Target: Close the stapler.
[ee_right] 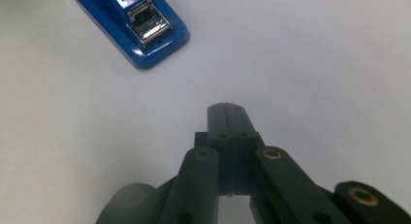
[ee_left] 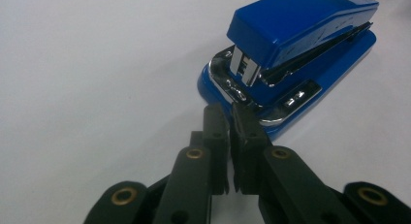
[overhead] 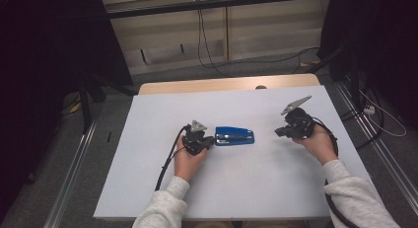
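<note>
While the glossy blue metal-and-plastic stapler (overhead: 234, 136) lies flat near the middle of the white tabletop (overhead: 246, 188), I have my left gripper (overhead: 209, 140) parked right at its near end, on the stapler's left as the high view shows it. In the left gripper view the stapler (ee_left: 295, 54) sits just past the jaw tips, its chrome front plate and staple mouth turned toward me and its blue base running away to the upper right. The left jaws stand with only a thin slit between them; nothing is caught in that slit, and the tips come up to the edge of the stapler's base without my being able to tell whether they touch it.

My right gripper (overhead: 281, 132) hangs well apart from the stapler, off to its right in the high view, with the grey three-cornered plate on top tilted upward. In the right gripper view its jaws are pressed fully together on nothing, pointing down at bare white tabletop (ee_right: 315, 64), and the stapler (ee_right: 140, 25) lies off toward the upper left corner, clear of them.
</note>
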Tool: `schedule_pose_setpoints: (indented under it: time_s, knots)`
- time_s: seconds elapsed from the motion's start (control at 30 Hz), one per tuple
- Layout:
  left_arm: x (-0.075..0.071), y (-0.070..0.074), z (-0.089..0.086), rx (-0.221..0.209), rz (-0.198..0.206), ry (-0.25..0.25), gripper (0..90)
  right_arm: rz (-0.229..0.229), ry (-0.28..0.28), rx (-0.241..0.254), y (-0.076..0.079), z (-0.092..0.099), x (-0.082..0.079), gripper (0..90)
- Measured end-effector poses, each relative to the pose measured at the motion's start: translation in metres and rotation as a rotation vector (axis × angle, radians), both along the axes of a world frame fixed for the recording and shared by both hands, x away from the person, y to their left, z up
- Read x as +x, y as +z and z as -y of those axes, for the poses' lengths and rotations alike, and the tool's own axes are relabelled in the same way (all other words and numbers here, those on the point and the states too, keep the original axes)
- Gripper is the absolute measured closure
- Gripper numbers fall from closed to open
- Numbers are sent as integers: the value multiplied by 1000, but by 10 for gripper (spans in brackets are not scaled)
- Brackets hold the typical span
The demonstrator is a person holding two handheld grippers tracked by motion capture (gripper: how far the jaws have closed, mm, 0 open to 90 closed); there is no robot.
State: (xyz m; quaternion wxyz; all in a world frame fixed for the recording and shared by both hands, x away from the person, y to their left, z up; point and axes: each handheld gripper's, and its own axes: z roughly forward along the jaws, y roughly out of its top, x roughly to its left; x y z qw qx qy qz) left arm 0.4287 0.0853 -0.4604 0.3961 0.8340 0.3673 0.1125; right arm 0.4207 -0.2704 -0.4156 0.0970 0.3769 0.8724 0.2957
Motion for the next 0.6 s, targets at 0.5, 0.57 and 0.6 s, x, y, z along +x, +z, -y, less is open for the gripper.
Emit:
schedule_pose_setpoints:
  time_s: [0.5,0.57,0.6]
  knots:
    - [-6,14,-12,-73,-13,-2,497,15,-2,59,4,5,-10,681]
    - [-7,16,-13,-71,-8,2,439,13,1,53,4,4,-12,644]
    - [-7,17,-14,-76,-1,1,408,10,2,53,4,3,-12,642]
